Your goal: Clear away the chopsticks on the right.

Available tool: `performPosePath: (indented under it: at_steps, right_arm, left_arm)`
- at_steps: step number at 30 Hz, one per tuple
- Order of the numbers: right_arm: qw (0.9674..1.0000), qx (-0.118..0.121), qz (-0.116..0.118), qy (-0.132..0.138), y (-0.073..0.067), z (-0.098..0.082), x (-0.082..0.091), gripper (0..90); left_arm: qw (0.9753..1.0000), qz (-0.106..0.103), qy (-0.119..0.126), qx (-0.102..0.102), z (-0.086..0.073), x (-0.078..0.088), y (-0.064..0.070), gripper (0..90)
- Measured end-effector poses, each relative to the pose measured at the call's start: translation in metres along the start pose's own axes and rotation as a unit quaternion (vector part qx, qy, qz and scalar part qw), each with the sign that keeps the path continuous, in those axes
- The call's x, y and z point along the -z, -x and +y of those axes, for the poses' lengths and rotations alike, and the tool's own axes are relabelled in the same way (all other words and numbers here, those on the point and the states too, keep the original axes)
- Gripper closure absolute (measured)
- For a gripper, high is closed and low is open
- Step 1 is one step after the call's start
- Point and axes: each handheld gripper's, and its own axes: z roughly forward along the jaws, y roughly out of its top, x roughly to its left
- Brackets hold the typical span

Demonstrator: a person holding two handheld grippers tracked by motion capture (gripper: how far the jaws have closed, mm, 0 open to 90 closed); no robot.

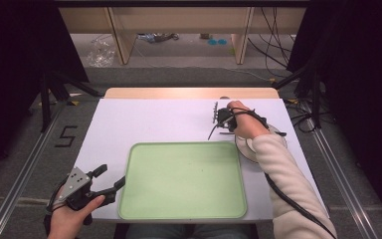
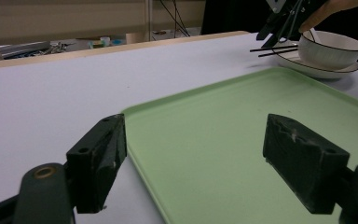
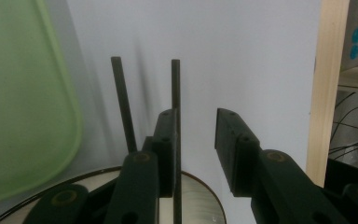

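My right gripper (image 3: 193,140) is open over the two black chopsticks (image 3: 175,98) that rest on the plate (image 3: 200,196) beside the green tray (image 2: 261,121), so next I must lift away, while my open left gripper (image 2: 196,158) waits.

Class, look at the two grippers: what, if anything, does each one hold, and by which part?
Nothing is held. The right gripper stands open, one chopstick beside its jaw, unpinched. The left gripper stands open over the green tray.
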Motion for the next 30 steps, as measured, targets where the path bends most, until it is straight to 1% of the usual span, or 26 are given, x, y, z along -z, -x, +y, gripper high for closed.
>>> performPosePath:
  at_steps: [1, 2, 3, 4, 7, 8, 9, 10, 11, 13, 14, 15, 16, 17, 20, 22, 23, 24, 25, 26, 27, 28, 29, 30]
  right_arm:
    - [0.9999, 0.005, 0.004, -0.011, -0.001, 0.002, -0.002, 71.3]
    - [0.9999, 0.008, 0.009, -0.012, -0.001, 0.003, -0.002, 71.3]
    - [0.9999, 0.008, 0.009, -0.012, -0.001, 0.003, -0.002, 71.3]
    - [0.9998, 0.014, 0.010, -0.009, 0.000, 0.004, -0.004, 71.4]
    - [0.9997, 0.014, 0.012, -0.014, -0.001, 0.004, -0.006, 72.2]
    - [0.9996, 0.009, 0.018, -0.018, -0.001, 0.005, -0.008, 72.8]
    - [0.9996, 0.011, 0.017, -0.018, -0.001, 0.005, -0.009, 73.6]
    - [0.9996, 0.009, 0.021, -0.019, 0.000, 0.005, -0.011, 74.5]
    - [0.9994, 0.007, 0.025, -0.021, 0.000, 0.005, -0.013, 75.7]
    - [0.9994, 0.006, 0.027, -0.023, 0.001, 0.004, -0.016, 78.7]
    - [0.9991, 0.001, 0.035, -0.024, 0.001, 0.004, -0.017, 82.5]
    - [0.9991, 0.011, 0.035, -0.021, 0.002, 0.004, -0.019, 86.2]
    - [0.9991, 0.008, 0.036, -0.020, 0.002, 0.004, -0.019, 87.4]
    - [0.9992, -0.004, 0.036, -0.019, 0.002, 0.003, -0.019, 87.6]
    - [0.9996, -0.004, 0.024, -0.012, 0.004, 0.002, -0.015, 87.7]
    - [0.9997, -0.005, 0.023, -0.007, 0.005, 0.002, -0.013, 87.8]
    - [0.9999, -0.004, 0.012, -0.002, 0.006, 0.003, -0.010, 87.8]
    - [0.9999, -0.003, 0.012, -0.002, 0.007, 0.003, -0.007, 87.8]
    - [0.9999, -0.002, -0.004, 0.013, 0.010, 0.003, -0.001, 87.8]
    - [0.9999, -0.002, -0.004, 0.013, 0.010, 0.003, -0.001, 87.8]
    - [0.9997, -0.007, -0.010, 0.019, 0.010, 0.004, 0.003, 87.8]
    - [0.9993, -0.015, -0.015, 0.032, 0.012, 0.004, 0.011, 87.8]
    - [0.9988, -0.015, -0.024, 0.040, 0.013, 0.005, 0.015, 87.9]
    - [0.9988, -0.015, -0.024, 0.040, 0.013, 0.005, 0.015, 87.9]
  left_arm:
    - [1.0000, 0.000, 0.000, 0.000, 0.000, 0.000, 0.000, 21.6]
    - [1.0000, 0.001, 0.000, 0.000, 0.000, 0.000, 0.000, 21.6]
    - [1.0000, 0.001, 0.000, 0.001, 0.000, 0.000, 0.000, 21.6]
    - [1.0000, 0.001, 0.000, 0.000, 0.000, 0.000, 0.000, 21.6]
    - [1.0000, 0.000, 0.000, 0.000, 0.000, 0.000, 0.000, 21.6]
    - [1.0000, 0.000, 0.000, 0.000, 0.000, 0.000, 0.000, 21.6]
    - [1.0000, 0.001, 0.000, 0.000, 0.000, 0.000, 0.000, 21.6]
    - [1.0000, 0.001, 0.000, 0.000, 0.000, 0.000, 0.000, 21.6]
    - [1.0000, 0.001, 0.000, 0.000, 0.000, 0.000, 0.000, 21.6]
    - [1.0000, 0.000, -0.001, -0.001, 0.000, 0.000, 0.000, 21.6]
    - [1.0000, 0.000, -0.001, -0.001, 0.000, 0.000, 0.000, 21.6]
    - [1.0000, 0.000, -0.001, 0.000, 0.000, 0.000, 0.000, 21.6]
    - [1.0000, 0.001, 0.000, 0.001, 0.000, 0.000, 0.000, 21.6]
    - [1.0000, 0.001, 0.000, 0.003, 0.000, 0.000, 0.000, 21.6]
    - [1.0000, 0.000, 0.000, 0.000, 0.000, 0.000, 0.000, 21.5]
    - [1.0000, 0.000, 0.000, 0.000, 0.000, 0.000, 0.000, 21.6]
    - [1.0000, 0.000, 0.000, 0.000, 0.000, 0.000, 0.000, 21.6]
    - [1.0000, 0.001, 0.000, 0.000, 0.000, 0.000, 0.000, 21.6]
    - [1.0000, 0.001, 0.000, 0.000, 0.000, 0.000, 0.000, 21.6]
    - [1.0000, 0.001, 0.000, 0.000, 0.000, 0.000, 0.000, 21.6]
    - [1.0000, 0.000, 0.000, 0.000, 0.000, 0.000, 0.000, 21.6]
    - [1.0000, 0.000, 0.000, 0.000, 0.000, 0.000, 0.000, 21.6]
    - [1.0000, 0.001, 0.000, 0.000, 0.000, 0.000, 0.000, 21.6]
    - [1.0000, 0.001, 0.000, 0.000, 0.000, 0.000, 0.000, 21.6]
